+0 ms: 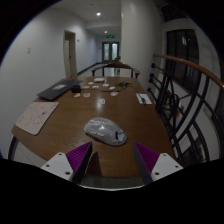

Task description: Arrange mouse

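Note:
A grey and white computer mouse [102,129] lies on the brown wooden table [70,125], just ahead of my fingers and slightly left of the gap's middle. My gripper [113,158] is open, its two purple-padded fingers [77,157] spread wide on either side, with bare table between them. The mouse is beyond the fingertips and nothing touches it.
A white mouse mat [36,117] lies at the table's left edge. A dark laptop [58,90] sits further back on the left. Papers and small items [105,86] lie at the far end, a white sheet [145,98] on the right. A stair railing [190,95] runs along the right.

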`<state>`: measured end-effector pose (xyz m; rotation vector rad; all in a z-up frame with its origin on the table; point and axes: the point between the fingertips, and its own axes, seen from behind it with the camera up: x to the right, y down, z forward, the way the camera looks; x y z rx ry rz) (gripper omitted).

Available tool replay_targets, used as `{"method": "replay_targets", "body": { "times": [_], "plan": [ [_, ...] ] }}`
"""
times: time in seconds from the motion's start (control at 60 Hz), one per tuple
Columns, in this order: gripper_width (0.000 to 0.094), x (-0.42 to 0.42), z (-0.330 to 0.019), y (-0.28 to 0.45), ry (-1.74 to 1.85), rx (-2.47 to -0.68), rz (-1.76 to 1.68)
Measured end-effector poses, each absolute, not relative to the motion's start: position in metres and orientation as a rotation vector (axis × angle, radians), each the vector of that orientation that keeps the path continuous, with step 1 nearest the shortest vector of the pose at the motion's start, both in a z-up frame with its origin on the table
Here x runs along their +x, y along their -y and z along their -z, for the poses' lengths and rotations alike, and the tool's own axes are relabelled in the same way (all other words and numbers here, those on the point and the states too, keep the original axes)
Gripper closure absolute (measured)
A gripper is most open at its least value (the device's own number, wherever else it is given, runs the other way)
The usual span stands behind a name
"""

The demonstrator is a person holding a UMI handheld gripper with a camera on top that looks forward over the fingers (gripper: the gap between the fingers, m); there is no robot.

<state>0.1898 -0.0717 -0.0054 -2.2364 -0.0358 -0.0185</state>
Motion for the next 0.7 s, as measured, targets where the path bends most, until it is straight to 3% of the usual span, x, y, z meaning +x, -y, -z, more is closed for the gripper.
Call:
{"method": "replay_targets", "body": {
  "times": [0.45,0.517,0.583,0.7],
  "plan": [
    [0.0104,0.228,0.019,-0.043,-0.036,-2.242,0.026],
    [0.0193,0.235,0.019,-0.058,-0.061,-2.235,0.039],
    [0.0437,0.246,0.02,-0.062,-0.12,-2.242,0.073],
    [0.0536,0.247,0.018,-0.063,-0.159,-2.244,0.069]
  ]
}}
